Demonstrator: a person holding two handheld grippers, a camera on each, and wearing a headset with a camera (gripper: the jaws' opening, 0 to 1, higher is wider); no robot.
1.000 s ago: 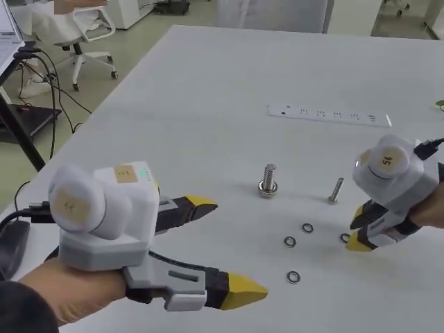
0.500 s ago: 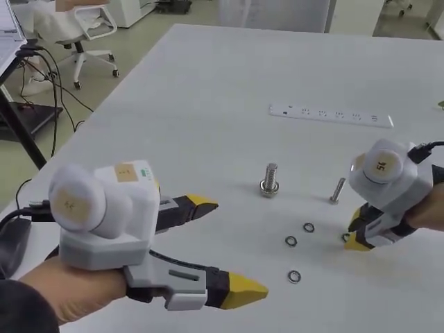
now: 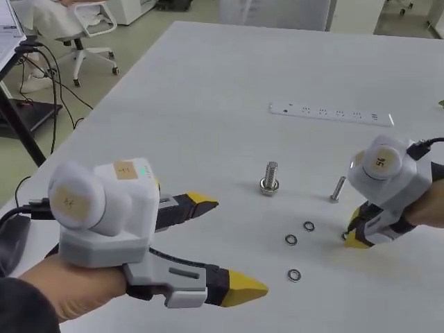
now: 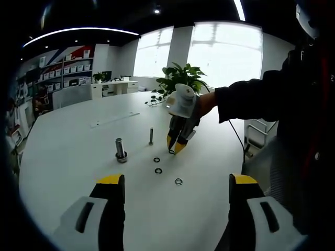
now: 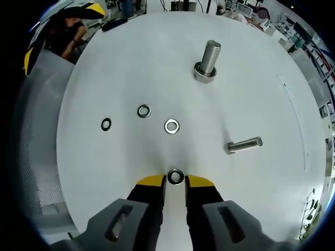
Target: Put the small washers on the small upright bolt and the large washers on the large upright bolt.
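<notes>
by the right tool (image 5: pixel 175 182) lies a washer (image 5: pixel 175 176).

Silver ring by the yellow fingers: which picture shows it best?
The right gripper view: the small silver metal washer lies clear at the right gripper's fingers. In the head view that gripper mostly hides it; the left gripper view makes it tiny.

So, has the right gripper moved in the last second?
Yes, slightly: the right gripper edged left toward the small upright bolt, a washer at its tips.
</notes>
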